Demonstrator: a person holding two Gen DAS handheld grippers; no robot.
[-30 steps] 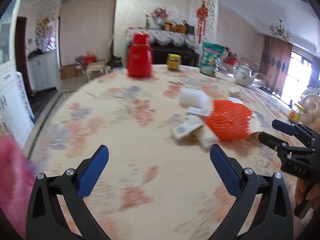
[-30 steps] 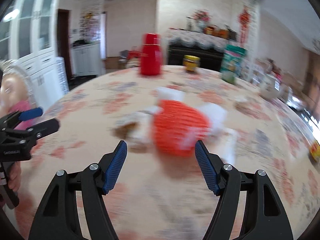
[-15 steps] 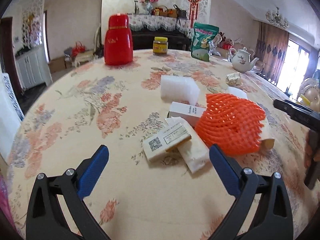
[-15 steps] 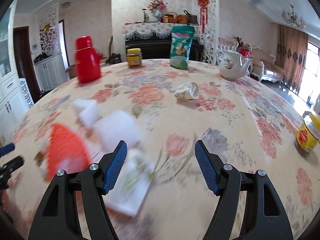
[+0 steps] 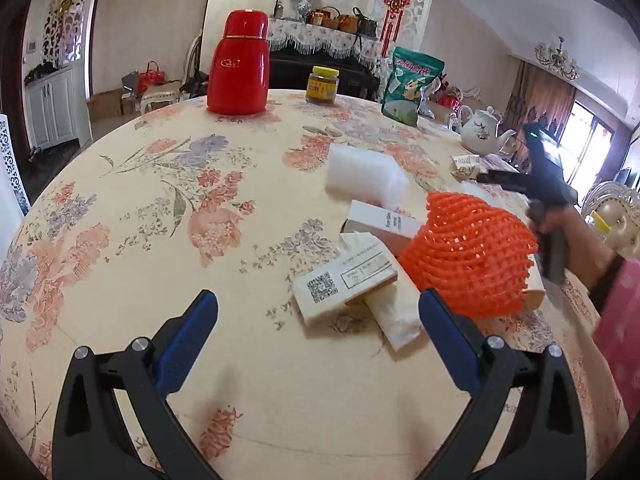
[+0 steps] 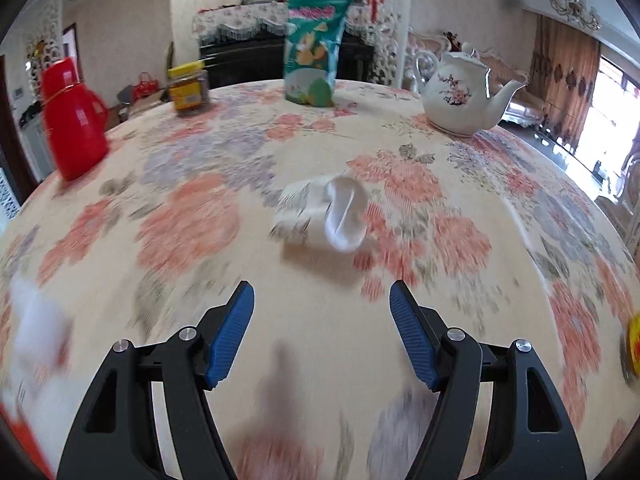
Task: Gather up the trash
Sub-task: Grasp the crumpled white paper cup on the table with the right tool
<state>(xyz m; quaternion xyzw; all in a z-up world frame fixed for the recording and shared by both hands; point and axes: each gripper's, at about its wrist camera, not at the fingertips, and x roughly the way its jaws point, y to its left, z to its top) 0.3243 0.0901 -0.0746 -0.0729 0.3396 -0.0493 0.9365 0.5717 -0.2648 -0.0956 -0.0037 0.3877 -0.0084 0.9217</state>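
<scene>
In the left wrist view a heap of trash lies on the flowered tablecloth [image 5: 140, 208]: an orange foam net [image 5: 472, 256], a QR-code carton [image 5: 344, 284], a white wrapper [image 5: 396, 316], a small box [image 5: 384, 220] and a white foam block [image 5: 364, 172]. My left gripper [image 5: 316, 328] hovers open just in front of the heap, nothing between its fingers. In the right wrist view a crushed paper cup [image 6: 324, 212] lies on its side ahead of my right gripper [image 6: 320, 320], which is open and empty. The right gripper's body [image 5: 548, 184] shows at the right, held by a hand.
At the table's far side stand a red thermos [image 5: 240, 68], a yellow-lidded jar [image 5: 322, 84], a green snack bag [image 5: 412, 84] and a white teapot [image 6: 460, 92]. Another yellow jar [image 6: 632, 344] sits at the right edge. A pink sleeve [image 5: 620, 320] shows at right.
The right gripper swung right, away from the orange net, and now faces the crushed cup. The left gripper came closer to the heap, then held still. Both stayed open.
</scene>
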